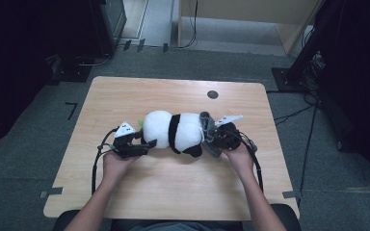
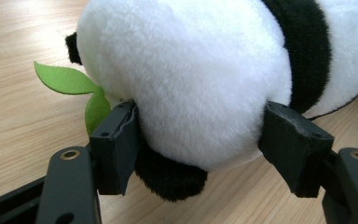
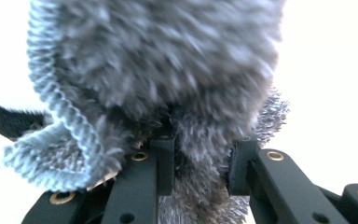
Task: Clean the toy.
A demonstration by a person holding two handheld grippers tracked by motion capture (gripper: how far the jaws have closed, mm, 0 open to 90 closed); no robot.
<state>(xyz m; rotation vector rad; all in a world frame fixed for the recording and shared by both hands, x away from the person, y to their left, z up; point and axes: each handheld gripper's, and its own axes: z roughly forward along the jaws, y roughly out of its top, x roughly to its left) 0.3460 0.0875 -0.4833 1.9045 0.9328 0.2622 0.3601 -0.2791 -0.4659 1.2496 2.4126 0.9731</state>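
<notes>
A black-and-white panda plush [image 1: 173,131] lies on its side in the middle of the wooden table [image 1: 173,187]. My left gripper [image 1: 147,139] comes in from the left. In the left gripper view its pads press into the plush's white round end [image 2: 191,70], one on each side, so the left gripper [image 2: 200,140] is shut on it. A green felt leaf [image 2: 63,79] sticks out beside the left pad. My right gripper [image 1: 211,137] sits at the plush's right end, shut on a fuzzy grey cloth [image 1: 207,126]. In the right gripper view the cloth [image 3: 158,60] bunches between the jaws of my right gripper [image 3: 200,168].
A small dark round disc [image 1: 212,94] sits near the table's far edge. Dark equipment [image 1: 106,24] stands on the floor at the back left, and cables [image 1: 298,113] run over the floor at the right. Bare tabletop lies in front of and behind the plush.
</notes>
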